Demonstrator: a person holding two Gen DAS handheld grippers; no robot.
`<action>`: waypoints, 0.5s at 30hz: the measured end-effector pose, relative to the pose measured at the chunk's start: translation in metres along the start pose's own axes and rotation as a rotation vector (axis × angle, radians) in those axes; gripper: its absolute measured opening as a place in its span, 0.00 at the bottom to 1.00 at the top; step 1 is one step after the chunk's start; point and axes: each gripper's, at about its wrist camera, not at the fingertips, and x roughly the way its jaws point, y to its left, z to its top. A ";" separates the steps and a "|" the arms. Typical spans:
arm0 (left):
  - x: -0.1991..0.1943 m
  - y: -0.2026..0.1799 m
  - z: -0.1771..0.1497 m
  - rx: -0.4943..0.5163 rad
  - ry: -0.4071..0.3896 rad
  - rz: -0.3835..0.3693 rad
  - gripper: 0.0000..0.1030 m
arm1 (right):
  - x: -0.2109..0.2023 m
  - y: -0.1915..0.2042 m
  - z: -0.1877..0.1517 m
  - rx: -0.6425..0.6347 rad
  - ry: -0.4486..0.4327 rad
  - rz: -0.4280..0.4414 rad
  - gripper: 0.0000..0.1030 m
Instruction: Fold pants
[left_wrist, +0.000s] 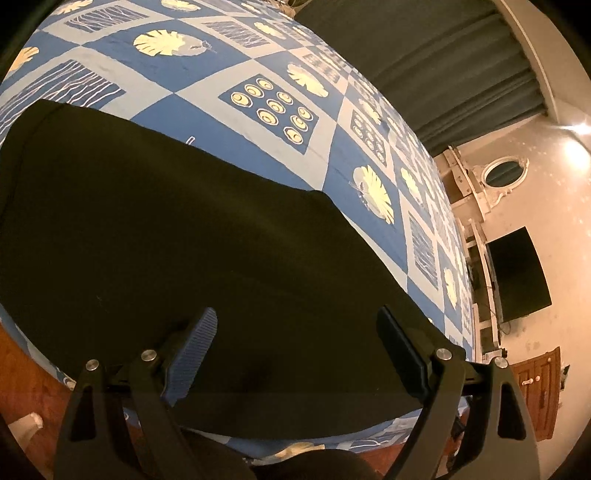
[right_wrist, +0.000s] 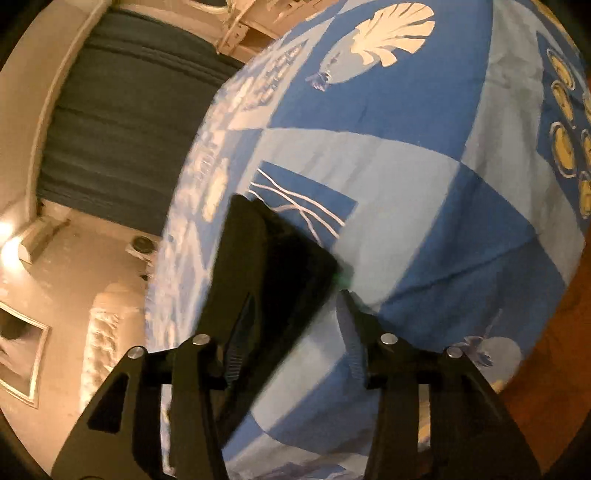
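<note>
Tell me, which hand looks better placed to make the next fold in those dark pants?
Probably the left. Its tool hangs wide open right over the pants, spread flat on the blue bedspread. The right tool, jaws apart, has only a blurred dark corner of cloth between them.

We see pants (left_wrist: 155, 236): black, plain fabric, no pattern visible. Lie spread flat on bed with blue patchwork cover (left_wrist: 207, 62). In left wrist view, dark cloth covers near part of bed, reaches down to near edge. Far edge runs straight, slanted across cover, ends in one blunt corner at right. Surface smooth, few soft wrinkles. In right wrist view, we see one black corner (right_wrist: 280, 258), blurred, raised above cover, pointed to right. Waistband or leg end: we cannot tell.
</note>
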 end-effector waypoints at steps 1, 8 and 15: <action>0.000 0.000 0.000 0.003 0.001 0.001 0.84 | 0.002 0.001 0.002 -0.002 -0.006 -0.005 0.52; 0.002 -0.001 0.000 0.009 -0.008 0.016 0.84 | 0.012 0.031 0.025 -0.145 -0.019 -0.030 0.13; 0.004 -0.004 0.000 0.018 0.000 -0.001 0.84 | 0.019 -0.017 0.025 -0.093 -0.002 -0.001 0.13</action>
